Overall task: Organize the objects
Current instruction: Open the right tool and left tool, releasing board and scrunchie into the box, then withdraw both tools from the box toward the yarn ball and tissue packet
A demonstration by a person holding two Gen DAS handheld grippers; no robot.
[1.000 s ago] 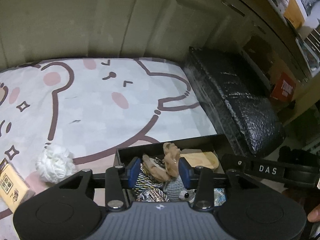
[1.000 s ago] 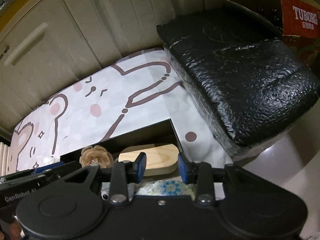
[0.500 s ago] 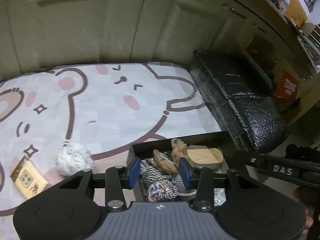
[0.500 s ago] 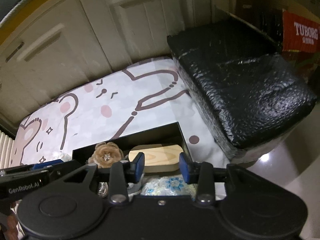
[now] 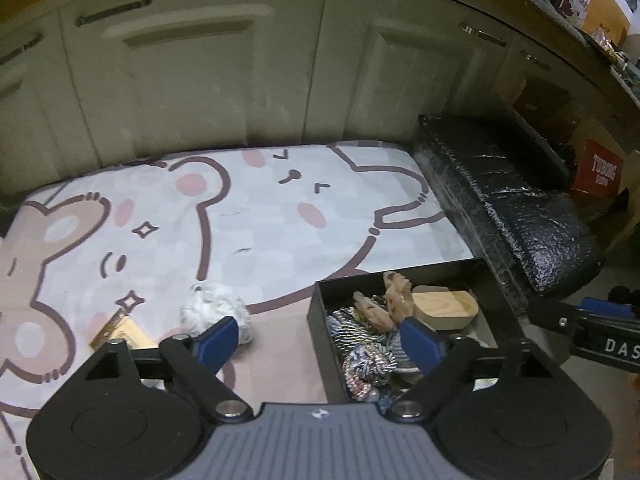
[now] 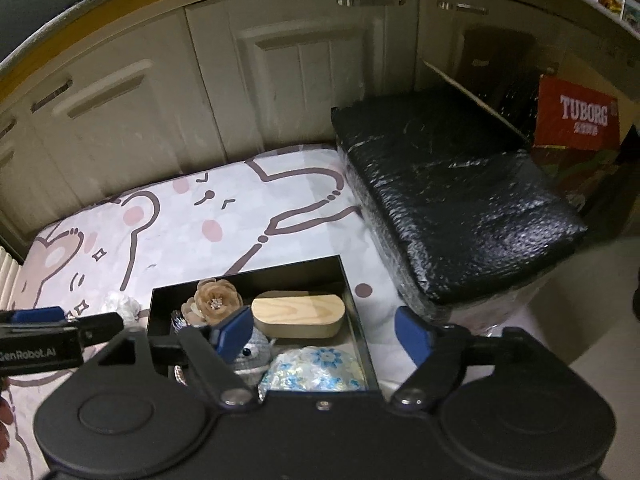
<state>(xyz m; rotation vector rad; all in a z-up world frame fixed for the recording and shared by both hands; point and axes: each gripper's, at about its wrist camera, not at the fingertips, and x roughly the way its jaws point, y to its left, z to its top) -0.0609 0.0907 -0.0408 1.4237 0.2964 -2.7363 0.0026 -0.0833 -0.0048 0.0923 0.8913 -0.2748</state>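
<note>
Both grippers hang over the black box [image 6: 356,300], which sits at the mat's [image 5: 280,208] near right corner. The left gripper [image 5: 320,340] and right gripper [image 6: 324,334] are opening wide — nothing between the jaws of either. Left out on the mat, near its front edge, is the white pompom [image 5: 216,314]: probably light and squashy — pinch it across the middle.
</note>
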